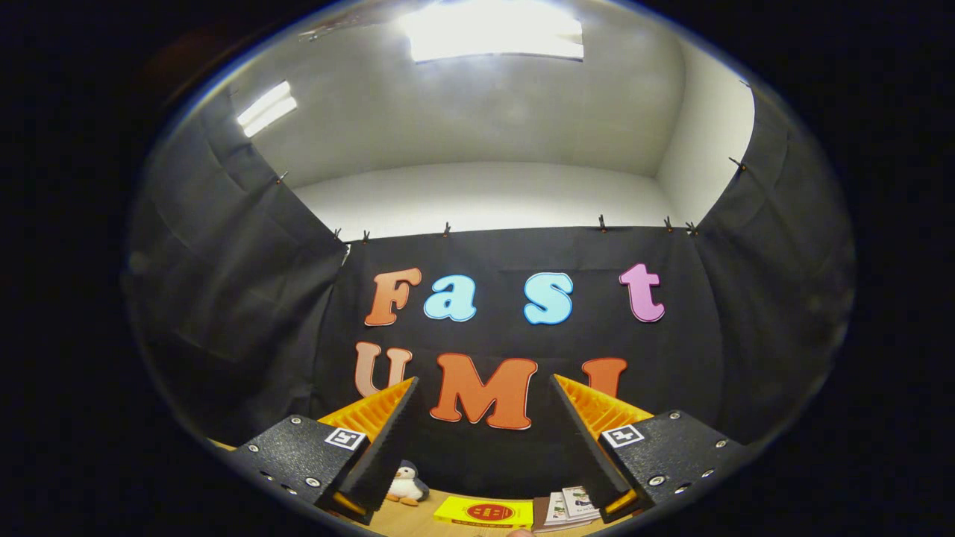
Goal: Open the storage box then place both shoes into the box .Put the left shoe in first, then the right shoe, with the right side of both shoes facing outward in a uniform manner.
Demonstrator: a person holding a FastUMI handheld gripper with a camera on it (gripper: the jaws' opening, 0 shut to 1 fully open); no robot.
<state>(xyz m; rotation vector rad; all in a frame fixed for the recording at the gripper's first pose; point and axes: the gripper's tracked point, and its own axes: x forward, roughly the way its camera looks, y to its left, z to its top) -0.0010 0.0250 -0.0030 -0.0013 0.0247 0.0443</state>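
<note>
Booth wall ahead; tongs [483, 388] spread, nothing between; penguin toy [406, 485] beyond.

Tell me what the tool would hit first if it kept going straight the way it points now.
Probably the booth's black cloth wall. The tool is open with nothing between its fingers, pointing above the toy penguin and yellow item on the table; depth is unclear.

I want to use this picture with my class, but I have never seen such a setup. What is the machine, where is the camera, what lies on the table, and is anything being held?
A person carries a handheld gripper; the camera rides on it and looks forward along its two fingers. Its jaws stand wide apart, holding nothing, aimed at the booth's black cloth wall and the ceiling. Below, on the wooden table, sit a small toy penguin, a flat yellow packet and some printed leaflets.
</note>
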